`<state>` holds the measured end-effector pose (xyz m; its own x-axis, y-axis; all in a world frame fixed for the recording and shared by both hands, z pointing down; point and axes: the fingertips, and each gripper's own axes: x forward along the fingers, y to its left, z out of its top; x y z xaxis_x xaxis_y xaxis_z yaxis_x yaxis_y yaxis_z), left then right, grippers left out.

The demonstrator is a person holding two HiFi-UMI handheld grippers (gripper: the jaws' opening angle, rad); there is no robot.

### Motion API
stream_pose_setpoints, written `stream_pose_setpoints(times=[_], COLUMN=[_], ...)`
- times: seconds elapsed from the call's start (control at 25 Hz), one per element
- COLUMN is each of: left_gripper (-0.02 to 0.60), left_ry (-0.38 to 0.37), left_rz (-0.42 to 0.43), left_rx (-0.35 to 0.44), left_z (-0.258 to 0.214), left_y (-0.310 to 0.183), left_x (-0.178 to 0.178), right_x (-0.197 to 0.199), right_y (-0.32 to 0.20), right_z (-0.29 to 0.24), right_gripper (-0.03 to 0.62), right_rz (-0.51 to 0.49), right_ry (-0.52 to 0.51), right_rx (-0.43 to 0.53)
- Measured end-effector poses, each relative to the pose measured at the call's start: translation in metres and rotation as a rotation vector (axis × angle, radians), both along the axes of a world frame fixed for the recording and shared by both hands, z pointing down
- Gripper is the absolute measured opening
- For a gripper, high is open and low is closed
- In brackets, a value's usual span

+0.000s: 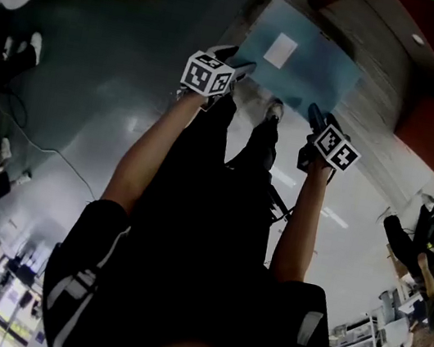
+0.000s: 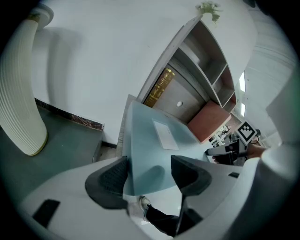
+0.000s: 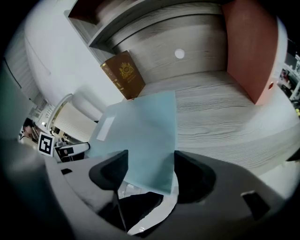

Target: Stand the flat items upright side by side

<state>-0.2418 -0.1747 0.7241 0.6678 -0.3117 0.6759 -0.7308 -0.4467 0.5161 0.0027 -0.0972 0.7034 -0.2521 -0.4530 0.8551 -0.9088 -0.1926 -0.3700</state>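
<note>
A pale blue flat folder (image 1: 306, 69) with a white label lies flat on the wooden shelf board (image 3: 225, 112), its near edge hanging over the board's front. My left gripper (image 1: 240, 66) is at the folder's left near corner, my right gripper (image 1: 317, 115) at its right near corner. In the left gripper view the folder (image 2: 150, 140) shows in the gap between the open jaws of the left gripper (image 2: 149, 174); the pads do not press it. In the right gripper view the folder's corner (image 3: 140, 136) sits likewise between the spread jaws of the right gripper (image 3: 150, 171). A brown book (image 3: 124, 74) stands at the back.
A reddish-brown panel (image 3: 248, 47) stands upright at the shelf's right. Open shelf compartments (image 2: 201, 65) rise above. A white ribbed chair (image 2: 18, 93) stands to the left on the grey floor. The person's legs and a shoe (image 1: 275, 111) are right below the folder's edge.
</note>
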Motion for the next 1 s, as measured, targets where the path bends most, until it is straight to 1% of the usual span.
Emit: stream_pose_setpoints(times=[0.28,0.4,0.48,0.64,0.76,0.88,1.0], left_gripper=[0.293,0.293,0.293,0.293,0.293,0.295,0.299], left_ry=[-0.004,-0.009,-0.011,-0.009,0.018,0.048,0.110], left_rz=[-0.027,-0.034,-0.040,-0.032,-0.043,-0.088,-0.185], left_rx=[-0.023,-0.031,-0.036,-0.032,-0.029,0.006,0.040], left_z=[0.000,-0.001,0.000,0.004,0.002,-0.002,-0.009], left_y=[0.028,0.035,0.036,0.033,0.032,0.028,0.021], left_x=[-0.012,-0.024,-0.026,-0.021,-0.024,-0.029,-0.037], right_x=[-0.011,-0.021,-0.023,-0.018,-0.020,-0.019,-0.011], right_y=[0.019,0.027,0.029,0.028,0.028,0.028,0.020], right_z=[-0.001,-0.003,0.000,0.004,0.004,0.003,-0.006], right_gripper=[0.322,0.322,0.322,0.322,0.319,0.319,0.321], right_rz=[-0.037,-0.045,-0.052,-0.060,-0.072,-0.051,-0.045], right_ry=[-0.011,-0.024,-0.026,-0.018,-0.019,-0.035,-0.001], right_rx=[-0.022,-0.032,-0.040,-0.044,-0.051,-0.053,-0.028])
